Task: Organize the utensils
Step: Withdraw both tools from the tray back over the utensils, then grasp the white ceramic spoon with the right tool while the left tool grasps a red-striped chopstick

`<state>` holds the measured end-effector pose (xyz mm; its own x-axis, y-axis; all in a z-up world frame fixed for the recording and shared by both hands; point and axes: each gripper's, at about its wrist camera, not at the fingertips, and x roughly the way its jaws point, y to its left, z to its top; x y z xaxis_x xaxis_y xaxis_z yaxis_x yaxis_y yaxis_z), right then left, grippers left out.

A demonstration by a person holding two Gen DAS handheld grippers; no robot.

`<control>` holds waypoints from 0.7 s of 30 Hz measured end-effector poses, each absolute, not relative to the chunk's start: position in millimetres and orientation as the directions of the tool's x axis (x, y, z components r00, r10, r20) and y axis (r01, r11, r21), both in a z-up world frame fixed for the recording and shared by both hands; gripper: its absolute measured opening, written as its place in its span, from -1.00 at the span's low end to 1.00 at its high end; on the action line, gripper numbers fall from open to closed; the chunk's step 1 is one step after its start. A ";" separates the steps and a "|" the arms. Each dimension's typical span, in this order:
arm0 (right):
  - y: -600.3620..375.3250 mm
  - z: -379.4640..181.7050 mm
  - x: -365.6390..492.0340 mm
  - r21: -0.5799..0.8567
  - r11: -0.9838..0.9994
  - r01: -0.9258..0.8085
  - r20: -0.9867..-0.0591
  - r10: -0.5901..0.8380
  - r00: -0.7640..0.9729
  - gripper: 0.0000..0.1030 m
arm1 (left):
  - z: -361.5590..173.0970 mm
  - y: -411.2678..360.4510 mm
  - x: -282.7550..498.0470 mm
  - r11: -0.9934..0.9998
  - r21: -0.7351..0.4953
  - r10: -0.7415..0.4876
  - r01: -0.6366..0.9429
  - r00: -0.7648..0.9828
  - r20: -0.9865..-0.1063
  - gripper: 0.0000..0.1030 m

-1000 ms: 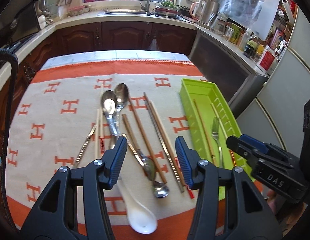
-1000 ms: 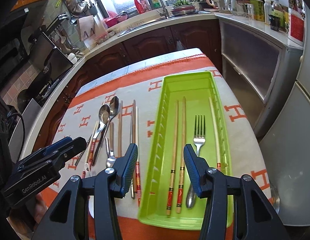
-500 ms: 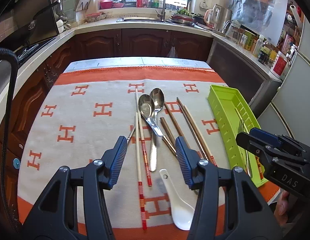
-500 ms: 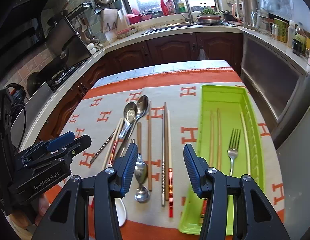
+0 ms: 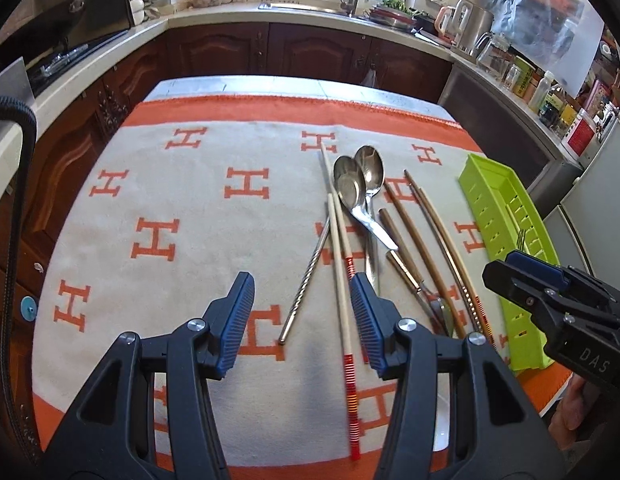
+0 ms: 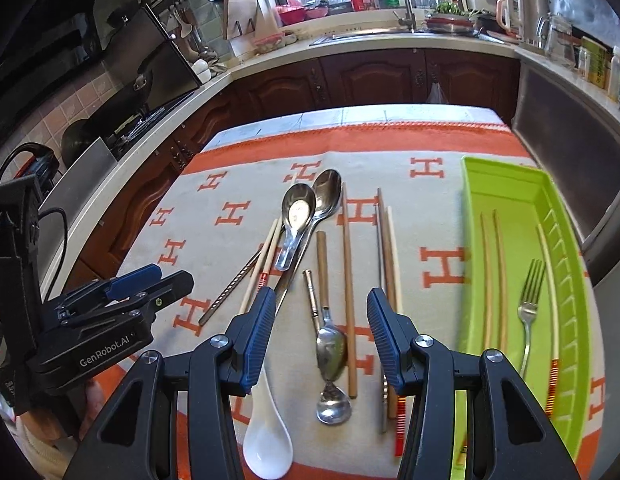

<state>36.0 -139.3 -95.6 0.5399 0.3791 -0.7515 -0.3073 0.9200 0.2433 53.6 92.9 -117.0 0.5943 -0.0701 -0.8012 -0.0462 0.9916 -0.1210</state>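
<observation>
Utensils (spoons (image 6: 310, 208), chopsticks (image 5: 343, 280), white ceramic spoon (image 6: 268, 436)) lie loose mid-table left of the green tray (image 6: 505, 184) at the right edge, fork (image 6: 527, 304) already sorted inside; left gripper (image 5: 302, 316) and right gripper (image 6: 319, 336) both hover agape, empty, presumably choosing the next pick.

Black gripper (image 5: 302, 320) frames, blue ribbed pads (image 5: 238, 320), silver screws.

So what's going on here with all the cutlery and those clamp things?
A person is sorting utensils with two handheld grippers. The left gripper and right gripper both hover with jaws open, holding nothing. A steel fork and a few chopsticks already lie in the lime-green plastic tray; metal spoons and a white ceramic spoon wait on the orange-patterned cloth.
</observation>
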 end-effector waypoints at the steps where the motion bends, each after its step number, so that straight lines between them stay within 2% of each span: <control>1: -136.3 -99.6 39.1 0.247 0.918 -0.309 -0.756 0.382 0.531 -0.06 | -120.9 95.1 55.4 0.991 -0.127 -0.076 -0.046 0.587 -0.806 -0.09; 7: -118.1 -124.6 53.4 0.291 0.900 -0.326 -0.783 0.419 0.459 -0.06 | -147.3 108.8 69.8 0.977 -0.206 -0.154 -0.044 0.520 -0.840 -0.09; 13: -108.3 -147.5 59.0 0.327 0.878 -0.349 -0.802 0.453 0.390 -0.09 | -151.2 105.1 68.8 0.963 -0.270 -0.236 0.004 0.500 -0.833 -0.09; 16: -103.5 -157.5 55.6 0.343 0.860 -0.378 -0.806 0.476 0.351 -0.18 | -153.0 103.1 65.6 0.953 -0.303 -0.272 0.018 0.488 -0.829 -0.10; 21: -96.8 -167.4 47.8 0.354 0.836 -0.419 -0.806 0.500 0.317 -0.27 | -156.4 93.9 59.1 0.945 -0.323 -0.311 0.054 0.456 -0.834 -0.36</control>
